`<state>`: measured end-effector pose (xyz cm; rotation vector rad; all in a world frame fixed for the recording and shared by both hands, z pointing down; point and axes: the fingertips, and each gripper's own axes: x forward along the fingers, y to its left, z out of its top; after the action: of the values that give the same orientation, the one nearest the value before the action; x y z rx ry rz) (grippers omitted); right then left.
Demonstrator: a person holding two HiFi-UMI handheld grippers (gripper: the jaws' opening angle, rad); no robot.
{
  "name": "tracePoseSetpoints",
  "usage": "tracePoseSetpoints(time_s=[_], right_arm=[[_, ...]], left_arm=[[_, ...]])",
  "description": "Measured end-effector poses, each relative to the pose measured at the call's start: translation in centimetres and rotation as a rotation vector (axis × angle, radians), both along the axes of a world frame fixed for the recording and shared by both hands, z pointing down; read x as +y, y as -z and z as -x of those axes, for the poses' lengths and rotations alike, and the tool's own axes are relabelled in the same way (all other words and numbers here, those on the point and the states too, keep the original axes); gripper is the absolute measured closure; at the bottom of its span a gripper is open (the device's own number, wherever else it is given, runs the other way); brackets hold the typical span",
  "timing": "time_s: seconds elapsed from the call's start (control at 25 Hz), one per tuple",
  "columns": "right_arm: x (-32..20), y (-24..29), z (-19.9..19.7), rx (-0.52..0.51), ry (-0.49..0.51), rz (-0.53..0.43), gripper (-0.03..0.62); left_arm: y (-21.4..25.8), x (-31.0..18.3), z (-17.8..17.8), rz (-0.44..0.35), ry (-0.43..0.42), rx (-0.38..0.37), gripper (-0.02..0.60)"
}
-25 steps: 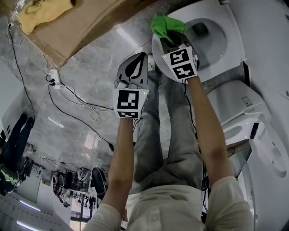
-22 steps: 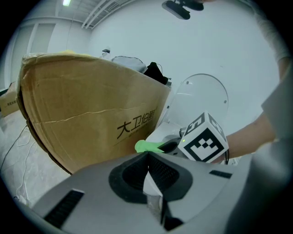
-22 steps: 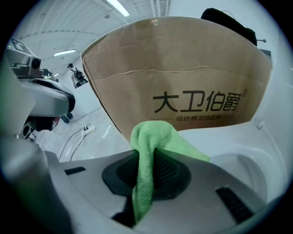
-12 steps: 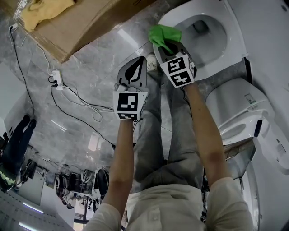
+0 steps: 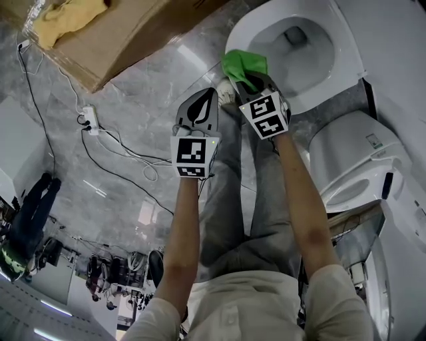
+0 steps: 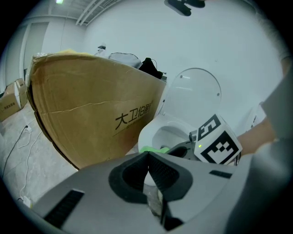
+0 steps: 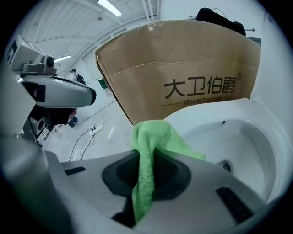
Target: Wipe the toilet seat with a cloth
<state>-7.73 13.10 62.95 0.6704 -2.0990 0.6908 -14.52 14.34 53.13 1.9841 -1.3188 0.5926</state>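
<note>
A white toilet (image 5: 266,20) stands open at the top of the head view, its bowl and rim (image 7: 215,114) filling the right of the right gripper view. My right gripper (image 5: 251,81) is shut on a green cloth (image 5: 243,64), which lies against the near left edge of the rim. The cloth (image 7: 149,155) hangs bunched between the jaws. My left gripper (image 5: 198,106) is shut on nothing, held over the floor left of the toilet. From the left gripper view I see the toilet bowl (image 6: 167,132), a strip of green cloth (image 6: 153,149) and the right gripper's marker cube.
A big cardboard box (image 5: 133,33) with printed characters stands left of the toilet, a yellow cloth (image 5: 63,16) on top. A power strip (image 5: 90,120) and white cables (image 5: 126,156) lie on the grey marble floor. Another white toilet (image 5: 363,166) stands at the right.
The right gripper and green cloth have slid back along the rim's left side toward its near edge. The left gripper has barely moved.
</note>
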Motion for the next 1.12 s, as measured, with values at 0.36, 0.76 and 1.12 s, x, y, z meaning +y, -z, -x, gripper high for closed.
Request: tracePoseSetpoints(time_s=[0.36, 0.76, 1.12], right_arm=[[2.8, 0.1, -0.5, -0.009, -0.027, 0.037, 0.549], [6.0, 0.1, -1.6, -0.027, -0.069, 0.071, 0.549], [8.3, 0.1, -3.4, -0.041, -0.136, 0.103, 0.549]], left_arm=[[-0.9, 1.3, -0.6, 0.031, -0.045, -0.005, 0.569], [-1.5, 2.9, -1.9, 0.065, -0.119, -0.014, 0.569], [-1.6, 3.1, -3.8, 0.077, -0.214, -0.02, 0.569]])
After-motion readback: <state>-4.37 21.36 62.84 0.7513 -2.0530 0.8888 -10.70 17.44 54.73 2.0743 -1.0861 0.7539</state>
